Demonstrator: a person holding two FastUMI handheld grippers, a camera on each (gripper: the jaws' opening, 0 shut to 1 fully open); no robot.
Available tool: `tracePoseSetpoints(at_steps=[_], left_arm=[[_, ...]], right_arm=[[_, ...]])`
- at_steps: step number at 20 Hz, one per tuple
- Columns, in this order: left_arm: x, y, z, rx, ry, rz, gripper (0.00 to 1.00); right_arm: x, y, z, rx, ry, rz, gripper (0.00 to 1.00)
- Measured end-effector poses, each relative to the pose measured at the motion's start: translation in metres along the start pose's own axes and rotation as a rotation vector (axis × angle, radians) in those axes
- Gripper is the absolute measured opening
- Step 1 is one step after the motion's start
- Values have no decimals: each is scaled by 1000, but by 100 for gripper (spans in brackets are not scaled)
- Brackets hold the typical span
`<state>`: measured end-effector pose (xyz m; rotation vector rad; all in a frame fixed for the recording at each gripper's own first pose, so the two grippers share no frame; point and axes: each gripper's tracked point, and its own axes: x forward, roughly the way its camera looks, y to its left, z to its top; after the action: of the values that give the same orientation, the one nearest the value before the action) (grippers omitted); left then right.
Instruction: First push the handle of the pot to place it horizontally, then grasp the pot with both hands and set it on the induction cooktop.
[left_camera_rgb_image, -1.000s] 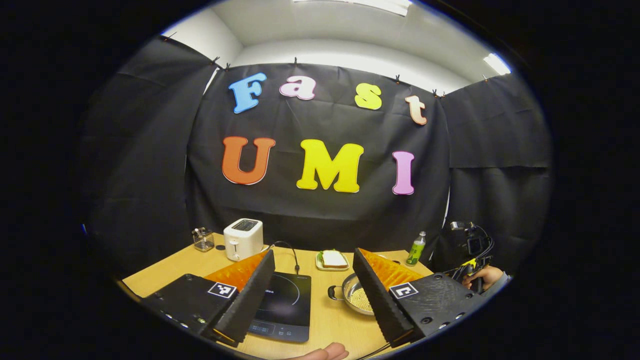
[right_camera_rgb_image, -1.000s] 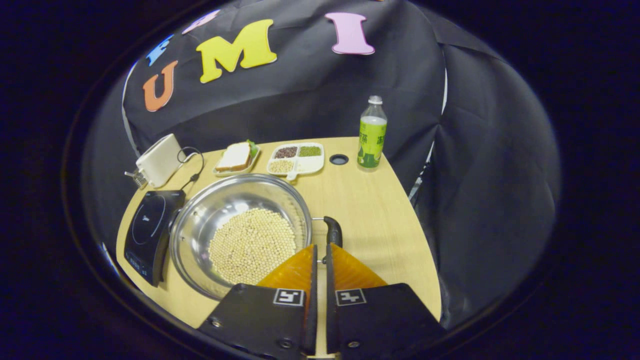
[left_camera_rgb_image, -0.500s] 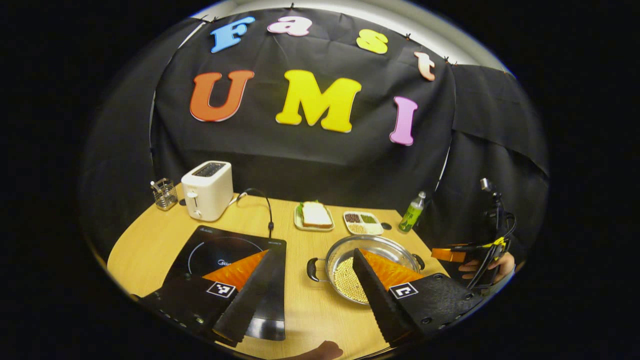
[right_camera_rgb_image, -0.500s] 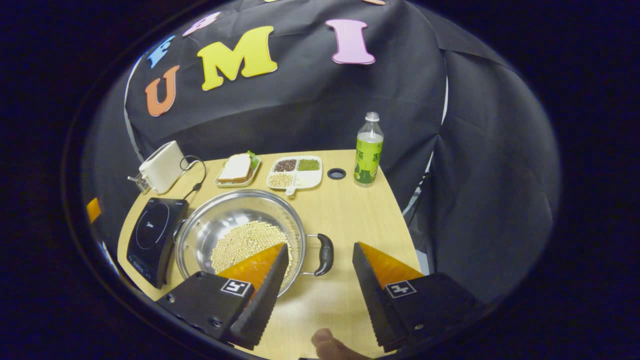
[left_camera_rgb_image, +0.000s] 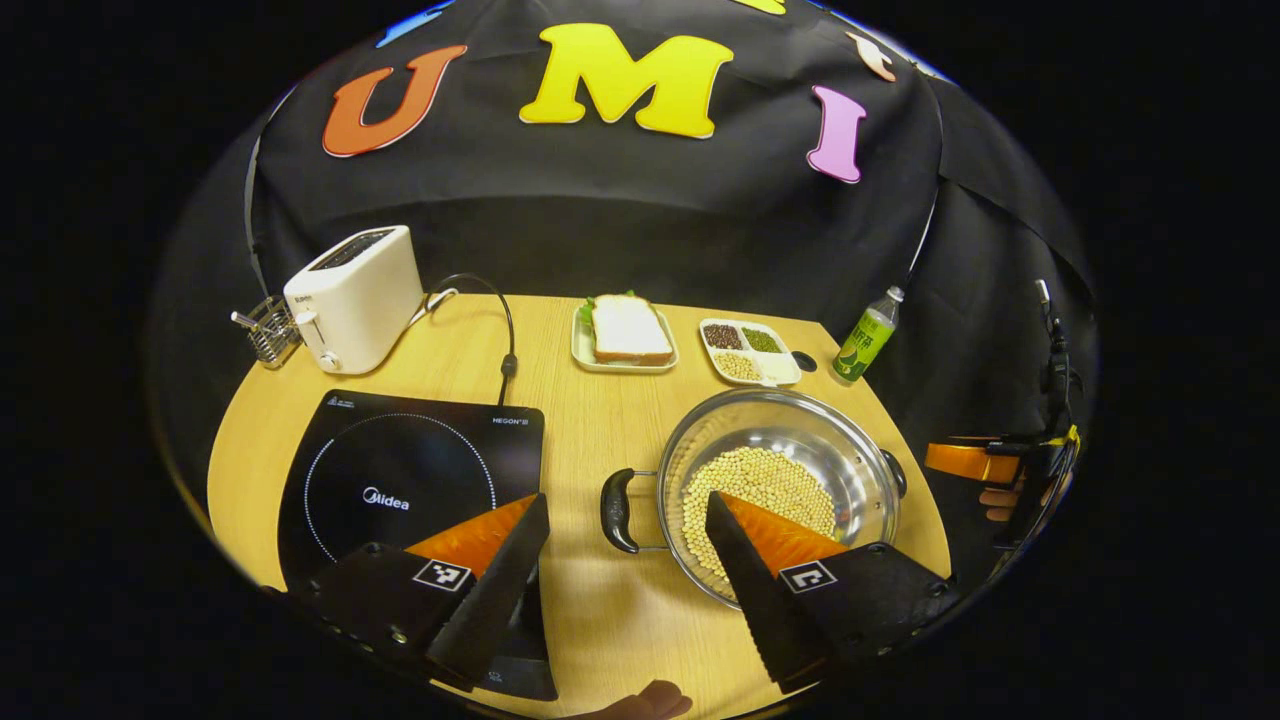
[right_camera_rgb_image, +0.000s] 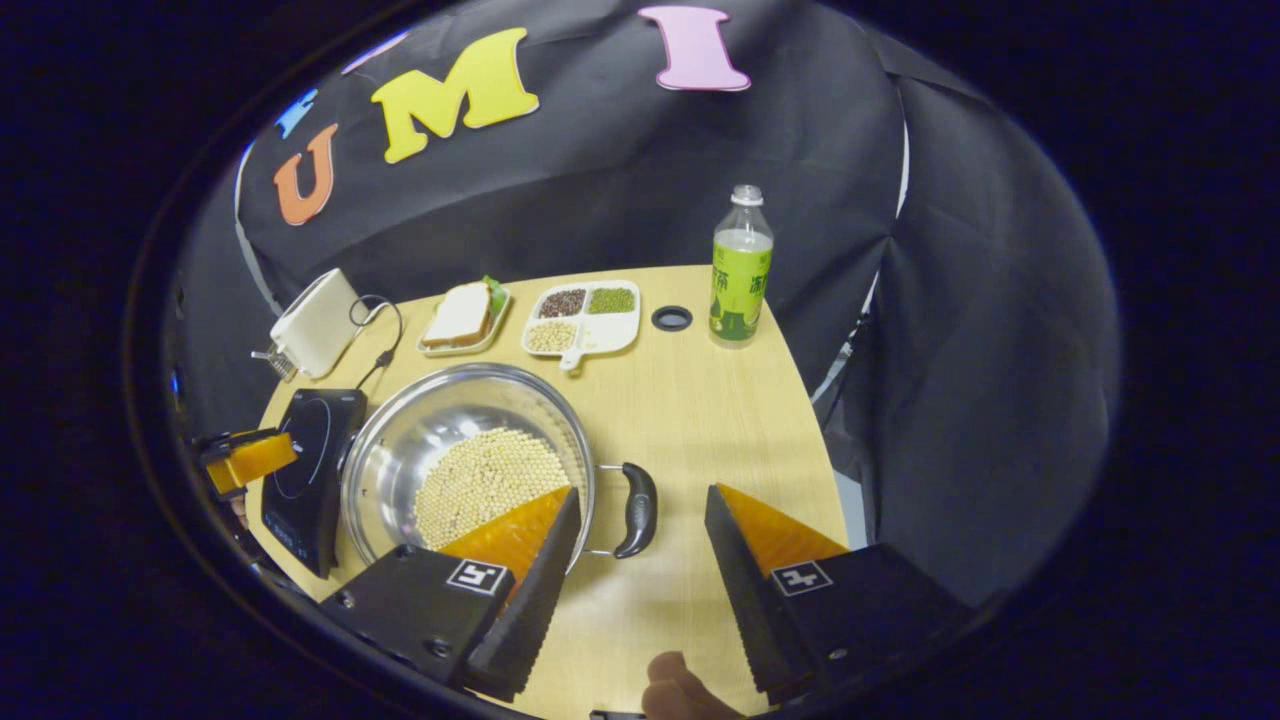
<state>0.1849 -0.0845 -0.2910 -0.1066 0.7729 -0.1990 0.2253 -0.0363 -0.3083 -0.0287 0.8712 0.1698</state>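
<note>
The steel pot (left_camera_rgb_image: 780, 480) (its bottom covered in pale beans) sits on the wooden table (left_camera_rgb_image: 590, 400) just right of the induction cooktop (left_camera_rgb_image: 410, 480), black handles out to either side. The left gripper (left_camera_rgb_image: 625, 520) and right gripper (right_camera_rgb_image: 640, 515) hover spread wide, each framing a handle without touching.

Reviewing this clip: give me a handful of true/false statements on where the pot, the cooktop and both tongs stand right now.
1. The pot already sits on the induction cooktop. False: it stands on the table, beside the cooktop.
2. The pot holds pale beans. True.
3. The right tongs are shut on the pot's handle. False: they are open, the handle between the fingers, ungripped.
4. The left tongs are open. True.
5. A slice of bread lies on a plate behind the pot. True.
</note>
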Motion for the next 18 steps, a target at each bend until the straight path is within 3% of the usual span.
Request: tracePoseSetpoints(at_steps=[18], left_arm=[[75, -2, -36, 75, 236, 7, 94]], right_arm=[[63, 14, -26, 24, 220, 92, 80]])
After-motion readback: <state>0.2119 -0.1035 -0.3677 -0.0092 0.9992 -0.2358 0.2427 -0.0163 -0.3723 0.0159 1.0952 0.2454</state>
